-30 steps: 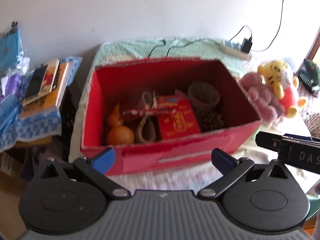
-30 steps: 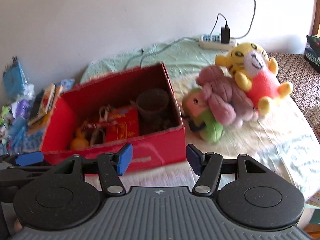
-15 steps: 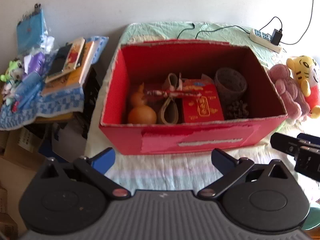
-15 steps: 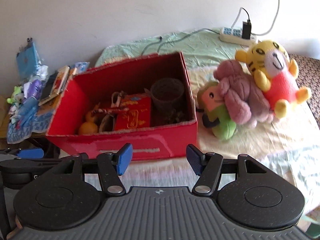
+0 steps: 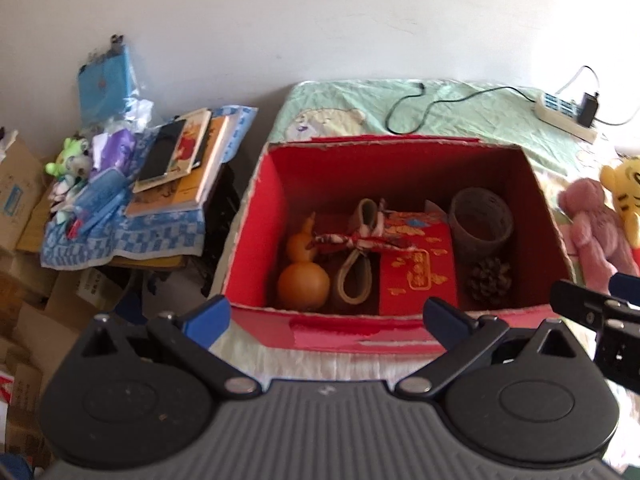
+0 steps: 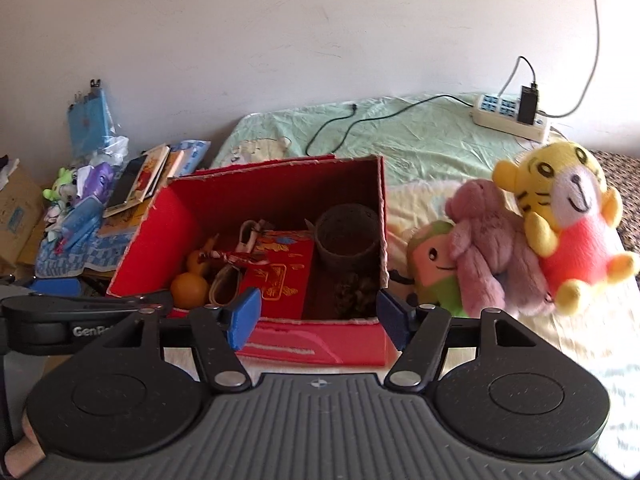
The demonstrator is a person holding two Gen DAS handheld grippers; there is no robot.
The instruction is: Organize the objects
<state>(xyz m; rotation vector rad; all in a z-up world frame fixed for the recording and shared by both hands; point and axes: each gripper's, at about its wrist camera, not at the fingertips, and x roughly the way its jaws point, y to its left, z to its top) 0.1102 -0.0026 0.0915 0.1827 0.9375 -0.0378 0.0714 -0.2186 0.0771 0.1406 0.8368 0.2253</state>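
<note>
Looking along my left gripper, I see its blue-tipped fingers spread wide and holding nothing; my right gripper is likewise spread and empty, a little narrower. Over the past second both views have pulled back and risen, so the red box that earlier filled the left view now sits lower and smaller, and I look down into it. I read that as backing off to survey, not reaching.

Inside the box, from left to right: an orange gourd, a tan strap with a red-and-white ribbon across it, a red packet, a pine cone and, behind that, a dark woven cup.

Right of the box, on the sheet, three soft toys remain out: a green-and-pink toy nearest the box wall, a pink bear leaning on it, and a yellow tiger furthest right. They look like the likely next pick, for the right gripper.

Beyond, a power strip lies by the wall; books are stacked far left.
</note>
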